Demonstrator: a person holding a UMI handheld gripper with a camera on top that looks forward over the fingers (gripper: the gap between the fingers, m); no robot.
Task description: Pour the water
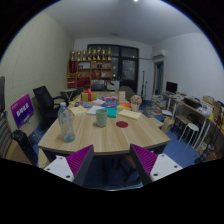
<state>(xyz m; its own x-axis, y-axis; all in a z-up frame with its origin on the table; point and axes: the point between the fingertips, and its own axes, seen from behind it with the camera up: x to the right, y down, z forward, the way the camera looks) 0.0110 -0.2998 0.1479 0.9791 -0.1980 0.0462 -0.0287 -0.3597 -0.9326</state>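
We hold the gripper (111,162) empty, fingers spread, well back from the table (100,140). The bottle (66,124) stands far beyond the left finger. We judge approach comes next.

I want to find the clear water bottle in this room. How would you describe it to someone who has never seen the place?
Start at the big wooden table in the middle of the room, beyond the open claw. On its near left part stands the clear bottle. It is the tallest see-through thing there, apart from the small cups farther in.
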